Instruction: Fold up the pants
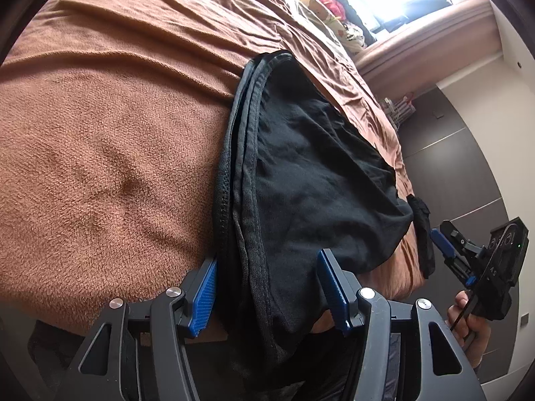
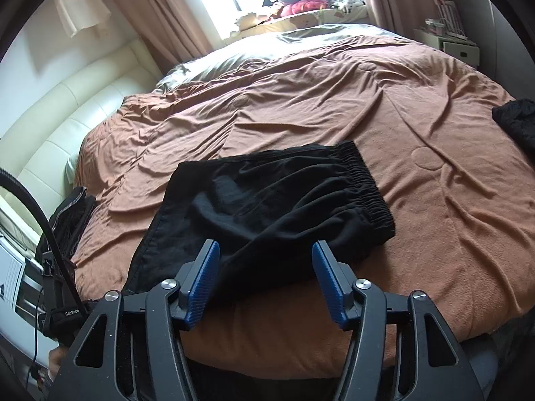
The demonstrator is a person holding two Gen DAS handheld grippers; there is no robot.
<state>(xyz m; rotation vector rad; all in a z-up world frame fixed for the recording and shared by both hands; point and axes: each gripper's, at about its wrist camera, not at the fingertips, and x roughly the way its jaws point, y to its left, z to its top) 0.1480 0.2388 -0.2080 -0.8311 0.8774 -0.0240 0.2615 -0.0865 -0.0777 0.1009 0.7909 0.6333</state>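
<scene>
Black pants (image 2: 267, 207) lie folded on the brown bedspread (image 2: 367, 107) near the bed's front edge, elastic waistband toward the right. In the left wrist view the pants (image 1: 317, 173) run away from me, hems stacked at the left side. My left gripper (image 1: 267, 287) is open, its blue pads either side of the pants' near end, not closed on the cloth. My right gripper (image 2: 265, 277) is open just above the pants' near edge, holding nothing. The right gripper also shows in the left wrist view (image 1: 444, 244), held in a hand.
A second black garment (image 2: 518, 123) lies at the bed's right edge. Another dark garment (image 2: 72, 214) hangs at the left edge by a cream padded headboard (image 2: 67, 117). Plush toys (image 2: 307, 3) sit by the window. A white nightstand (image 2: 448, 43) stands far right.
</scene>
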